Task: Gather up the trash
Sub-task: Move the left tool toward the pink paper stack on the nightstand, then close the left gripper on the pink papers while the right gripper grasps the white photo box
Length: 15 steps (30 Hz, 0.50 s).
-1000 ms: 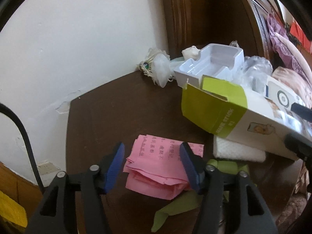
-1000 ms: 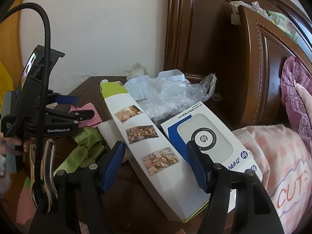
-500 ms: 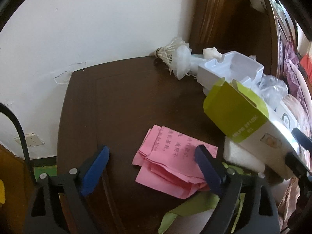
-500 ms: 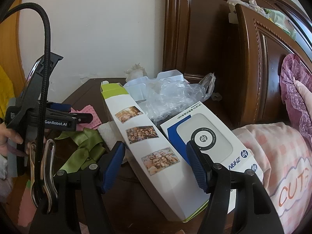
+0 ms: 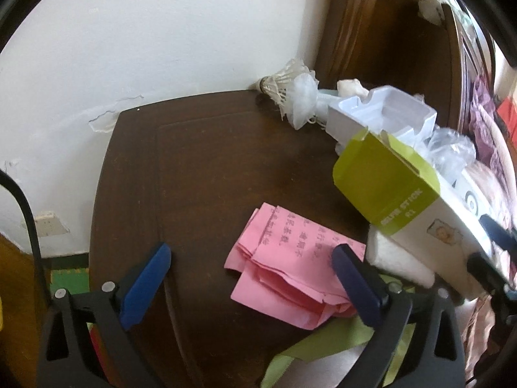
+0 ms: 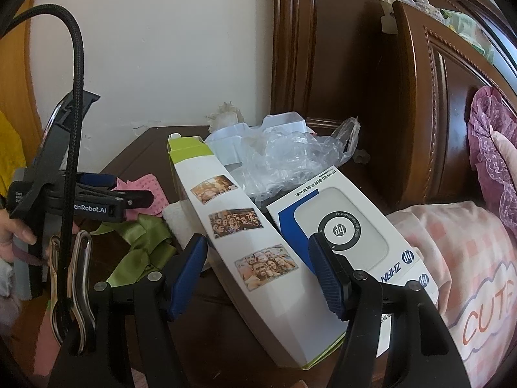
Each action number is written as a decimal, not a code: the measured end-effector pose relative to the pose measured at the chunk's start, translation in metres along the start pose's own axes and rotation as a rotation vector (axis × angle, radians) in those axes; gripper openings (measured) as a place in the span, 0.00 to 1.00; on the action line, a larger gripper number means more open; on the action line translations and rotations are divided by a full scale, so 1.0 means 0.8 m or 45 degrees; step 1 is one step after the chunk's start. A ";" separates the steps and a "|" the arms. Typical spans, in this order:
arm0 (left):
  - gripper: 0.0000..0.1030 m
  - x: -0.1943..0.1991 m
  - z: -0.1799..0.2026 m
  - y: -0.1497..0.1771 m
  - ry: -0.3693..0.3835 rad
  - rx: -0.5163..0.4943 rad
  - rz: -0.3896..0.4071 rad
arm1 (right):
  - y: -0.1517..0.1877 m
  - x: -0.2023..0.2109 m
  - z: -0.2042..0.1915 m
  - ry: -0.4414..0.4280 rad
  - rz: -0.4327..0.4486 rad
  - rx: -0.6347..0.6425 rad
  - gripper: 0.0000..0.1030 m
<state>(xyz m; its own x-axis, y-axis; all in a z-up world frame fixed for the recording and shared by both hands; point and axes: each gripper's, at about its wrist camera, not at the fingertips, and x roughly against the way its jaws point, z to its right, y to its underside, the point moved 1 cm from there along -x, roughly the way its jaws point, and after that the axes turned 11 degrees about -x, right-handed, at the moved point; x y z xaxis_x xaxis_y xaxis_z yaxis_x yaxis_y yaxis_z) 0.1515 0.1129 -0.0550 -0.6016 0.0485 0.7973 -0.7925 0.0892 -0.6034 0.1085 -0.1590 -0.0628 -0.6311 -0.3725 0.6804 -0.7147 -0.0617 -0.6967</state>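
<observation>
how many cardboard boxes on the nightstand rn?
2. The long selfie-stick box with the green end lies diagonally between the right tool's fingers. The blue-and-white HP box lies beside it, bed side. More may hide under the plastic bag.

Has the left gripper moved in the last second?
Yes. The left tongs have pulled back from the pink paper and opened wider; the wall socket now shows.

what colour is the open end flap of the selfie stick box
Lime green, on a mostly white selfie stick box; it shows best in the left wrist view.
</observation>
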 end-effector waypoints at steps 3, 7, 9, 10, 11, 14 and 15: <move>0.89 0.008 0.000 0.003 0.026 0.019 0.023 | 0.001 0.002 0.000 -0.011 0.002 0.002 0.65; 0.83 0.016 -0.001 0.005 0.093 0.110 0.028 | 0.002 0.003 0.001 -0.031 0.009 0.007 0.64; 0.83 0.016 0.002 0.003 0.088 0.131 0.030 | 0.001 0.003 0.003 -0.046 0.010 0.009 0.63; 0.78 0.015 0.005 0.002 0.077 0.120 0.024 | 0.001 0.003 0.004 -0.053 0.009 0.009 0.63; 0.72 0.014 0.008 0.000 0.069 0.109 0.022 | 0.000 0.003 0.005 -0.064 0.008 0.008 0.62; 0.49 0.013 0.015 -0.004 0.108 0.126 0.020 | -0.002 0.006 0.007 -0.094 0.018 0.019 0.60; 0.39 0.013 0.013 -0.003 0.121 0.147 0.019 | -0.002 0.007 0.008 -0.102 0.023 0.021 0.60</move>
<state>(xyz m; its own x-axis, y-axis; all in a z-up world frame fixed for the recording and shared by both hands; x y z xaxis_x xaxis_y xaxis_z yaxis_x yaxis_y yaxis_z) 0.1466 0.1025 -0.0455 -0.6054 0.1431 0.7830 -0.7932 -0.0274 -0.6083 0.1081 -0.1666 -0.0588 -0.6172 -0.4464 0.6479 -0.6982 -0.0690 -0.7126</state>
